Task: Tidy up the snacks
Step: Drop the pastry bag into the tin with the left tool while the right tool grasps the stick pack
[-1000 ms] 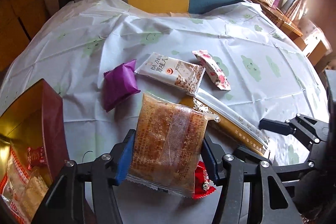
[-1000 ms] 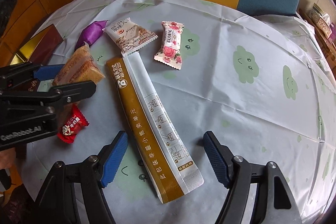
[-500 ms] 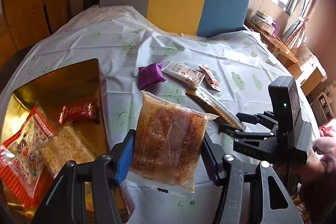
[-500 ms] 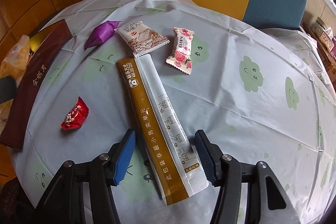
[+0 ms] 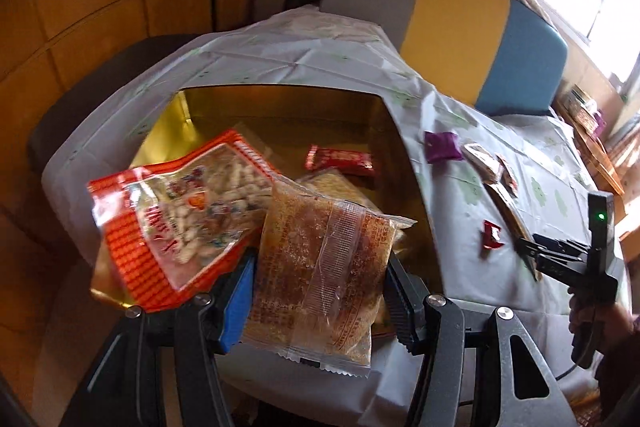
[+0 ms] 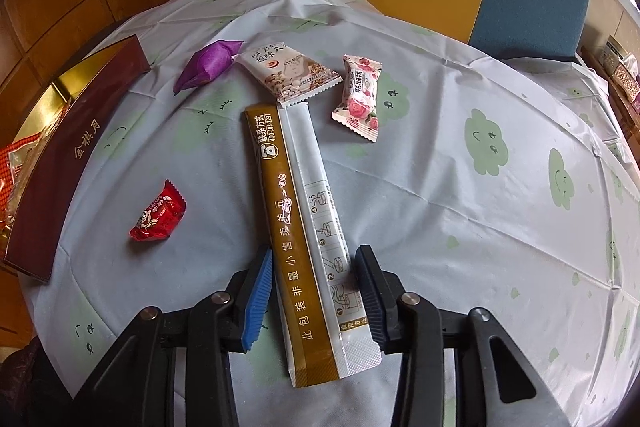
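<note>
A: Which step was in hand?

B: The left gripper [image 5: 320, 291] held a clear packet of brown crispy snack [image 5: 320, 267] between its pads, above the near edge of the gold box [image 5: 280, 107]. I judged it was the placing step: the next move called for lowering the packet into the box and letting go.

A: And the other one?

B: The long gold-and-white stick pack [image 6: 304, 227] lay flat on the tablecloth [image 6: 460, 207], its near part between the pads of the right gripper [image 6: 314, 291]. The jaws stood narrow around it; whether they already touched it, I could not tell for sure.

A: What lay around?

B: In the box, an orange bag [image 5: 176, 211] on the left and a small red bar [image 5: 340, 161] farther in. On the cloth, a red candy [image 6: 158, 217] to the left of the stick, and at the far side a purple packet [image 6: 208, 65], a white nut packet [image 6: 290, 73] and a rose-printed candy [image 6: 360, 97].
</note>
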`<action>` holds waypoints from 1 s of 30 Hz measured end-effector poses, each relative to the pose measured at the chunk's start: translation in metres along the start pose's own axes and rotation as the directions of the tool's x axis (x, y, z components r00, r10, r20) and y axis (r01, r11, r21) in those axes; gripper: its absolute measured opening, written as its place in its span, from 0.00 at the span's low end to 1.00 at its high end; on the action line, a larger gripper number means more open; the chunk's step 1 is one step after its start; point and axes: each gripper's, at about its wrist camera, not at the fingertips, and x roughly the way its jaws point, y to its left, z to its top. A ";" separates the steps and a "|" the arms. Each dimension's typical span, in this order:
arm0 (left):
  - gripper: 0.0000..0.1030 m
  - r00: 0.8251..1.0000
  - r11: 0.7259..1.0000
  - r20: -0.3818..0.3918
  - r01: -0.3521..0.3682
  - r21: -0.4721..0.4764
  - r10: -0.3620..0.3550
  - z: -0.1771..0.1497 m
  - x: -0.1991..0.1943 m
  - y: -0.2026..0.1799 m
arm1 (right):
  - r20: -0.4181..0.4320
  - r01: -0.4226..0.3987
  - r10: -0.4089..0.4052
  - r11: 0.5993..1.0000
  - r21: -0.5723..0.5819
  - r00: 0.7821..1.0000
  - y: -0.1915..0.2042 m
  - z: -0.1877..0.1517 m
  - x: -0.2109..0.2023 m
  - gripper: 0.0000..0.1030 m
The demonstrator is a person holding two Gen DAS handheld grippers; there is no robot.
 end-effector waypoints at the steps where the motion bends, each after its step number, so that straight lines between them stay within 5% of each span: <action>1: 0.58 1.000 0.999 0.003 -0.014 -0.031 0.014 -0.001 -0.001 0.012 | 0.002 0.002 -0.002 1.000 -0.001 1.000 0.000 0.000 0.000 0.41; 9: 0.60 0.999 0.976 -0.026 -0.029 -0.217 0.024 0.000 0.015 0.054 | -0.001 0.016 -0.016 1.000 -0.007 1.000 0.004 0.000 0.000 0.40; 12: 0.70 0.999 0.978 -0.026 -0.048 -0.205 0.043 -0.002 0.020 0.051 | -0.015 0.026 -0.026 1.000 0.002 1.000 0.005 0.002 0.000 0.39; 24: 0.71 0.987 0.985 0.047 -0.151 -0.079 0.155 -0.020 0.005 0.040 | -0.074 0.027 -0.018 0.992 0.120 0.997 0.002 0.003 -0.005 0.35; 30: 0.71 0.990 0.992 0.060 -0.126 -0.026 0.128 -0.022 0.000 0.023 | -0.047 -0.149 0.170 0.945 0.291 0.984 -0.009 -0.011 -0.016 0.35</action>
